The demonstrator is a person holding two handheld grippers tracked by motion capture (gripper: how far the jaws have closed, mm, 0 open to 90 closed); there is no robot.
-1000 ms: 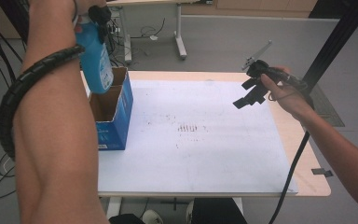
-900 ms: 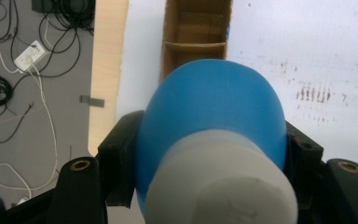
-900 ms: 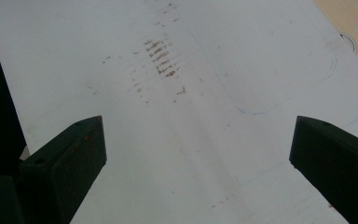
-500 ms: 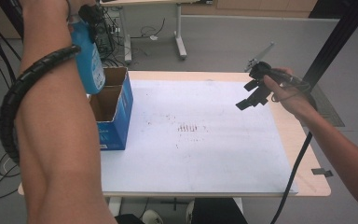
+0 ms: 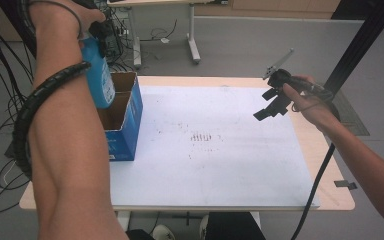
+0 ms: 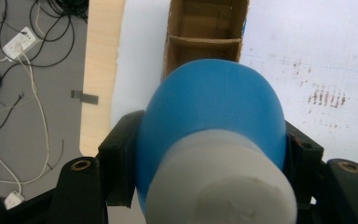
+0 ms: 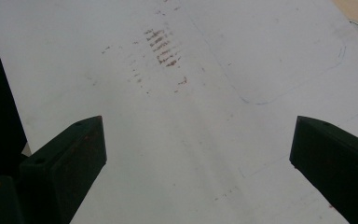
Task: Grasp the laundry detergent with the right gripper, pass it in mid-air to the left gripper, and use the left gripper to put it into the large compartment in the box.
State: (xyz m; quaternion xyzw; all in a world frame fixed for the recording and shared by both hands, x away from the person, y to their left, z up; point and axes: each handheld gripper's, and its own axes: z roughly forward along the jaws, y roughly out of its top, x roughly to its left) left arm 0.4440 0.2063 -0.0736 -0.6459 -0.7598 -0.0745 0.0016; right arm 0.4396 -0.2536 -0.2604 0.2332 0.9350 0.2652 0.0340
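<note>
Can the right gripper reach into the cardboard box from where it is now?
Probably yes. The right gripper hangs open above the white sheet, with only bare sheet between it and the cardboard box. But the left gripper holds the blue bottle just above the box, which may crowd it.

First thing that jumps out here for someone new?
The blue bottle clamped in the left gripper, held high above the open cardboard box at the table's left edge. Next, the right gripper, open and empty, hangs over the right side of the white sheet with its reddish smudges.
</note>
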